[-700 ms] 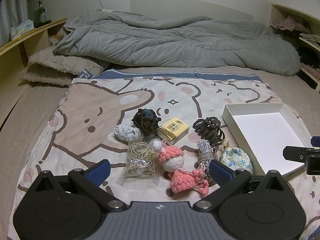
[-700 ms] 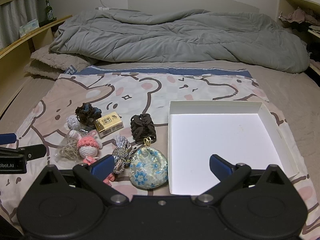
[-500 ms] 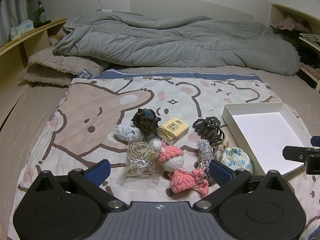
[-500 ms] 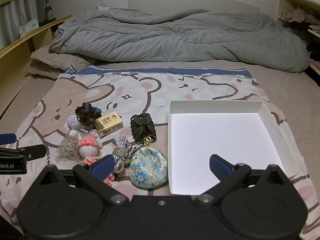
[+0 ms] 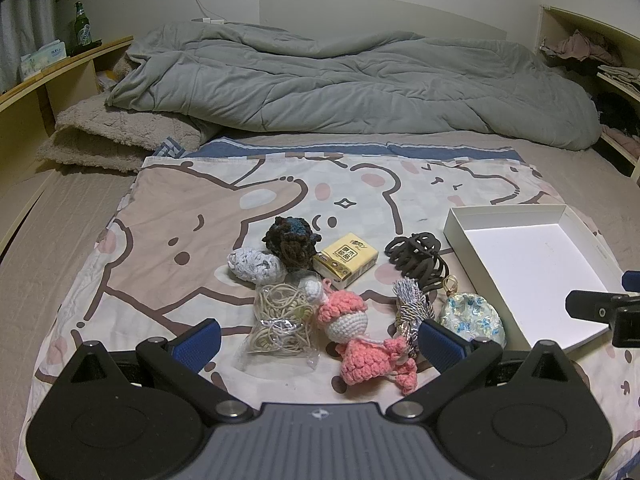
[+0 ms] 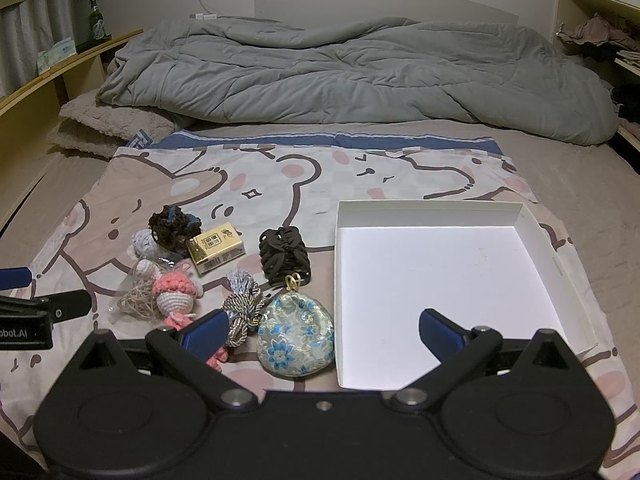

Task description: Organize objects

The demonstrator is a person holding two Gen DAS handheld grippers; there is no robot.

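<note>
Meanwhile, both grippers, left (image 5: 320, 338) and right (image 6: 322, 330), hover with jaws apart; the pink doll (image 5: 362, 336) lies at nine o'clock of the white box (image 6: 448, 276).

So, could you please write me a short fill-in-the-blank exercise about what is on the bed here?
1. The white box holds ____ objects.
2. The crochet doll has a ____ hat.
3. The floral pouch lies to the ____ of the white box.
4. Both the left gripper and the right gripper are ____.

Missing words: no; pink; left; open
</note>
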